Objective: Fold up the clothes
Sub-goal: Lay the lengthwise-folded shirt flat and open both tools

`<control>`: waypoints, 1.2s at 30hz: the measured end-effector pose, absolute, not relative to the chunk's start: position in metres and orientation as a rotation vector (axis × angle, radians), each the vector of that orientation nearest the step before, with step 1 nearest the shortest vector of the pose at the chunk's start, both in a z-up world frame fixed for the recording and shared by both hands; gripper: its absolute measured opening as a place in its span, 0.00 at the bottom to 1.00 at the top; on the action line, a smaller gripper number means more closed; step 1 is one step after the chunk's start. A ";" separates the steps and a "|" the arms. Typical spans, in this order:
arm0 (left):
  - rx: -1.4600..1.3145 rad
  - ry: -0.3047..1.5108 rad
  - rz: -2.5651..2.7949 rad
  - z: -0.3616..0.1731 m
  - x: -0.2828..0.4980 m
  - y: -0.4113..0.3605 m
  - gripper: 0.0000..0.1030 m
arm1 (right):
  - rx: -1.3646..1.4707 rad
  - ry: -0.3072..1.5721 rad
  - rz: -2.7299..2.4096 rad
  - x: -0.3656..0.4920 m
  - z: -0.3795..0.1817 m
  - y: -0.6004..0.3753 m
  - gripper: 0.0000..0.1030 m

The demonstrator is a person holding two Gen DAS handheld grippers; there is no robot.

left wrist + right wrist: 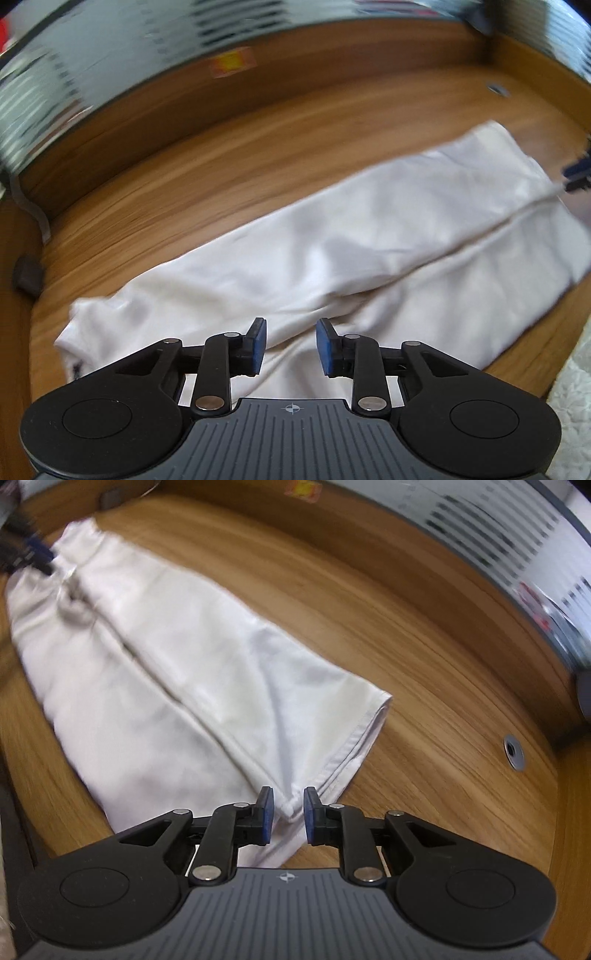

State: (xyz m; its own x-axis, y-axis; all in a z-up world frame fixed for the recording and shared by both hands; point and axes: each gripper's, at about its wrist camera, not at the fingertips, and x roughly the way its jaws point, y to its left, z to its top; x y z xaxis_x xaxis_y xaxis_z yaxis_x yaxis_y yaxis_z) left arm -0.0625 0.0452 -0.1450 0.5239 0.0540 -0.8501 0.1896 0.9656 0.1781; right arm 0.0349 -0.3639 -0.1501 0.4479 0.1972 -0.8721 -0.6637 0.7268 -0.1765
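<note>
White garment (155,657) on table (424,701): soft, light, floppy. Both tongs (290,345) (287,816) spread; take the hem corners.

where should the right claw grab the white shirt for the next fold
Probably at the hemmed corner of the shirt lying between the open right claw. Come in low from the near end, along the table: the stacked hem layers meet there, so one pinch could catch them all. The left claw hangs open over the other end.
</note>
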 end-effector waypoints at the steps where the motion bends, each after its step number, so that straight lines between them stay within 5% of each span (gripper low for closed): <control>1: 0.251 1.020 -0.057 -0.144 -0.065 0.055 0.32 | -0.522 0.968 0.551 0.036 -0.147 -0.362 0.21; 11: 0.167 1.082 0.007 -0.152 -0.096 0.144 0.34 | -0.420 0.960 0.525 0.028 -0.130 -0.293 0.29; 36: 0.061 1.174 0.073 -0.197 -0.111 0.232 0.33 | -0.407 1.013 0.498 0.001 -0.139 -0.197 0.30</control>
